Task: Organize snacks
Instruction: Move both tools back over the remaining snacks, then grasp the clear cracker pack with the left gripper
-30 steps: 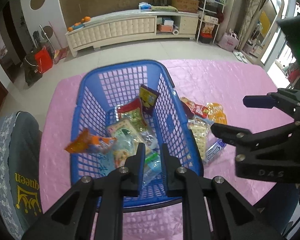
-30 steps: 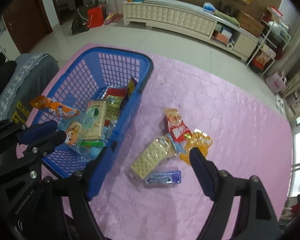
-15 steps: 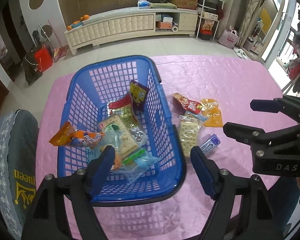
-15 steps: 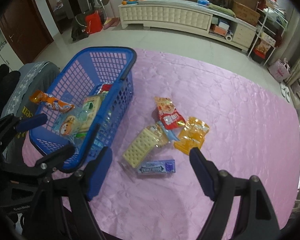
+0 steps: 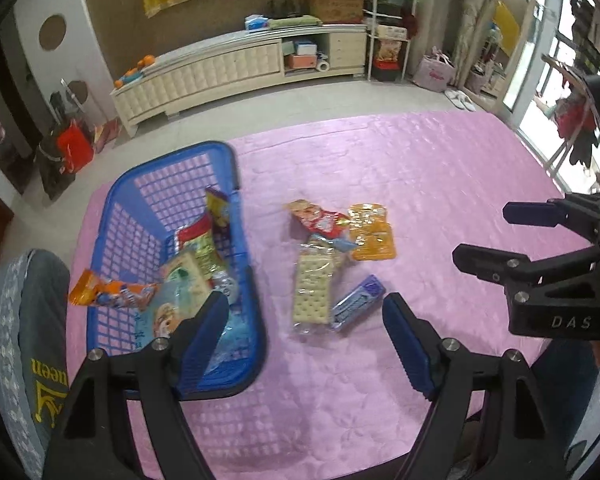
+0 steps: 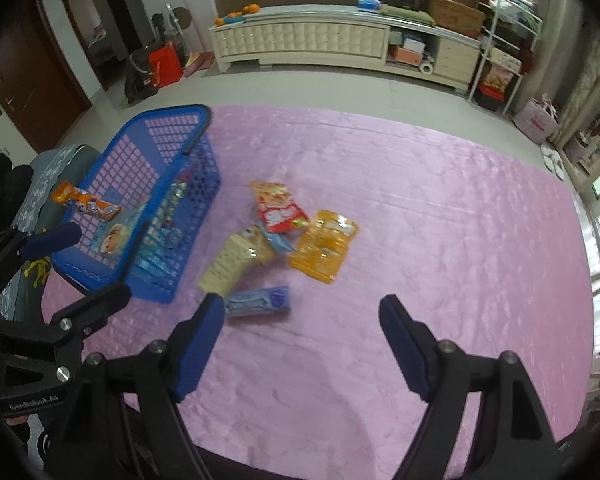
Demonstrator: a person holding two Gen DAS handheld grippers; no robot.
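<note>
A blue plastic basket [image 5: 236, 184] stands on the left of the pink cloth and holds several snack packets. An orange bag [image 5: 108, 292] hangs over its left rim. Four loose snacks lie right of it: a cracker pack [image 5: 314, 284], a blue gum pack [image 5: 358, 302], a red packet [image 5: 320, 218] and an orange packet [image 5: 370, 232]. My left gripper [image 5: 304, 304] hovers open above the crackers and gum, holding nothing. My right gripper [image 6: 300, 308] hangs open and empty, just right of the gum pack [image 6: 260, 300] and nearer than the orange packet [image 6: 324, 246].
The pink-covered table [image 5: 420, 180] stretches far to the right. A chair with a grey cushion [image 5: 24, 320] stands at the table's left edge, next to the basket. A long white cabinet [image 5: 220, 68] stands across the floor beyond.
My left gripper went from shut to open and moved right from over the basket to above the loose snacks. My right gripper also moved right, still open.
</note>
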